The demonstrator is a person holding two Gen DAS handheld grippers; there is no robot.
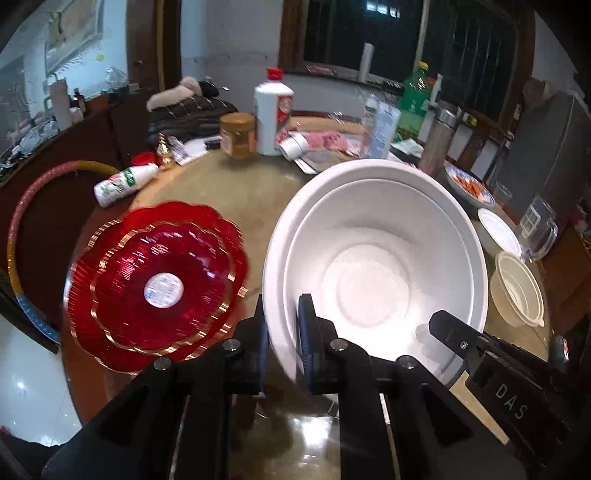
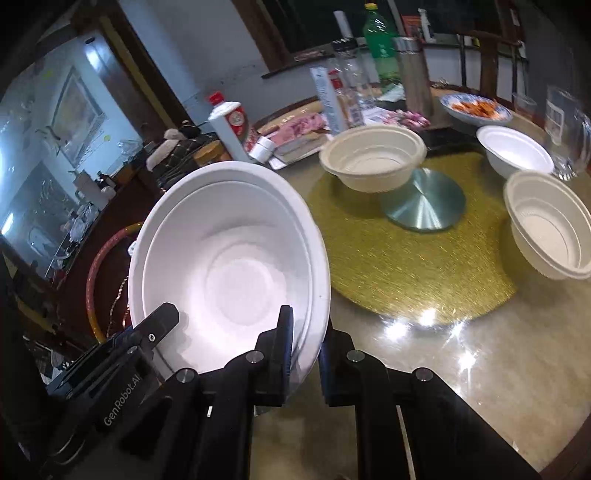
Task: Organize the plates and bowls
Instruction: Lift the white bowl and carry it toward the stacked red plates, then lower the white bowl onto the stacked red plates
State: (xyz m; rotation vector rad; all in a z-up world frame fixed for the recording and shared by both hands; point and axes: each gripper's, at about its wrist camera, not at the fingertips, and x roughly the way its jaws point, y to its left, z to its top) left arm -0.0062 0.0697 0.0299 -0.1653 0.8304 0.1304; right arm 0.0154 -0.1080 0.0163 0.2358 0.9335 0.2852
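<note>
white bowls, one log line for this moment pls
left gripper: shut on white bowls rim | right gripper: shut on opposite rim | bowls: nested, tilted | red plates: stacked on table

Both wrist views close, angled down (sharing white bowl)

A dark window is framed in brown wood above a grey wall. A glossy white floor is seen below the bench.

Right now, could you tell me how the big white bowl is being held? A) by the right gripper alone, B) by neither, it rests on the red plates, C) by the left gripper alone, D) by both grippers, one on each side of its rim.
D: the left gripper pinches one side of the white bowl's rim and the right gripper pinches the other.
</note>
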